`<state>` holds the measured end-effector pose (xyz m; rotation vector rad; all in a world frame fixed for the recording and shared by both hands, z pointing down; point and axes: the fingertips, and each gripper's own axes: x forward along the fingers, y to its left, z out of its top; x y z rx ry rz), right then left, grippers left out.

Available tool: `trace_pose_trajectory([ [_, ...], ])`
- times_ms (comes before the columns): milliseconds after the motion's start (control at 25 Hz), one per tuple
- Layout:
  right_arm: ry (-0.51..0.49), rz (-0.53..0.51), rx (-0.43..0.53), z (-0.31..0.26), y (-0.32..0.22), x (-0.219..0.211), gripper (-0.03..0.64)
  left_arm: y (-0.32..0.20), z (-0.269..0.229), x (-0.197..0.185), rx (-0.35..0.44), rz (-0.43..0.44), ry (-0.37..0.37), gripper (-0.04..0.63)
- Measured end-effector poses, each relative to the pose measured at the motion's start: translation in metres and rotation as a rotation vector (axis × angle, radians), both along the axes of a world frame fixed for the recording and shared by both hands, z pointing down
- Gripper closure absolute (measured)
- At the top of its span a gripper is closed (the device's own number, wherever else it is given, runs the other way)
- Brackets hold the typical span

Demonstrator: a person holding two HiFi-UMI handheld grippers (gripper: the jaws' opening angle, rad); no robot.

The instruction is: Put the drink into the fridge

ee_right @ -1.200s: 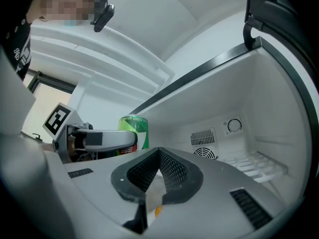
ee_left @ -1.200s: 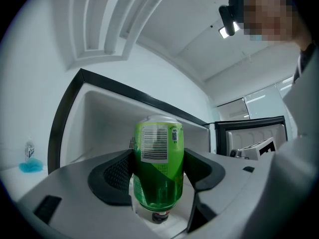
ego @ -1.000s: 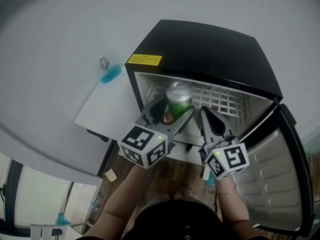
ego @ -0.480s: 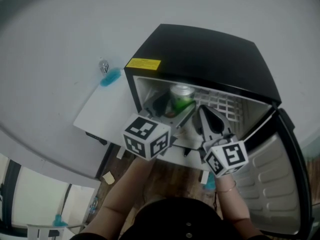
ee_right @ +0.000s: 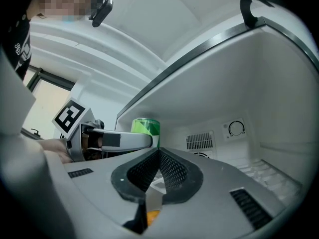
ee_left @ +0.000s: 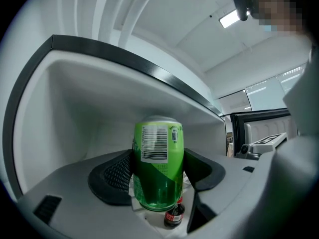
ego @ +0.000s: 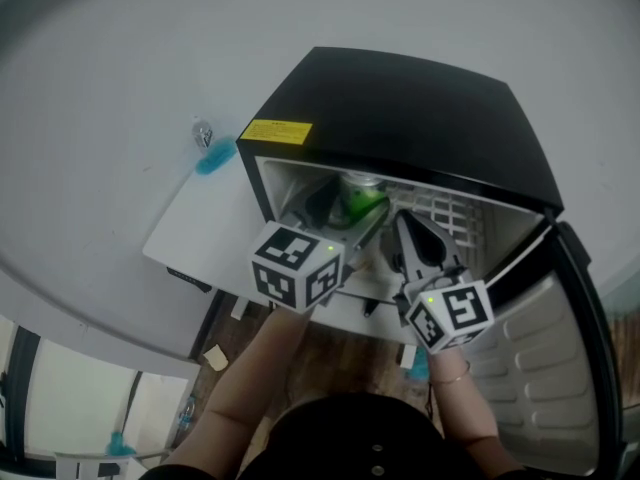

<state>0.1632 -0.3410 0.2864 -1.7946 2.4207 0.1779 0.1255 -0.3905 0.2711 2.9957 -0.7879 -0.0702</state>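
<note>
Nearest the head camera: 2 bare forearms (ego: 245,393), reaching toward the fridge (ego: 400,108), each behind a marker cube (ego: 297,266).

Beyond the left cube: left gripper (ego: 345,213), clenched on the can (ee_left: 158,176). Grips it from both sides, 1 dark ribbed pad (ee_left: 112,176) pressed to each flank. Holds it upright, barcode facing that gripper's camera, silver top up.

Just right of it: right gripper (ee_right: 158,156), jaws pressed together with nothing between them, tip pointing into the fridge mouth beside the can, apart from it.

Just under the can in the left gripper view: small dark bottle (ee_left: 173,217) with a red label. Cannot tell where it stands.

Around the can: white fridge interior on all sides, can inside the cavity at its left, just past the front edge and close under the ceiling. Cannot tell whether it rests on anything.

Farther in: white wire shelf (ego: 450,213), then back wall (ee_right: 214,116) with a vent grille (ee_right: 200,141) and a round dial (ee_right: 236,128).

At right: door (ego: 560,368), swung wide open.

On the black top's front left corner: yellow label (ego: 273,130).
</note>
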Motion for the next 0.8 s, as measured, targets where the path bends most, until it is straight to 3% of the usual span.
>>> trace_pose_trajectory([
  [800,-0.012,0.011,0.002,0.0,-0.012,0.008,0.609,-0.03,0.005,0.017,0.018,-0.047,-0.046,0.285],
])
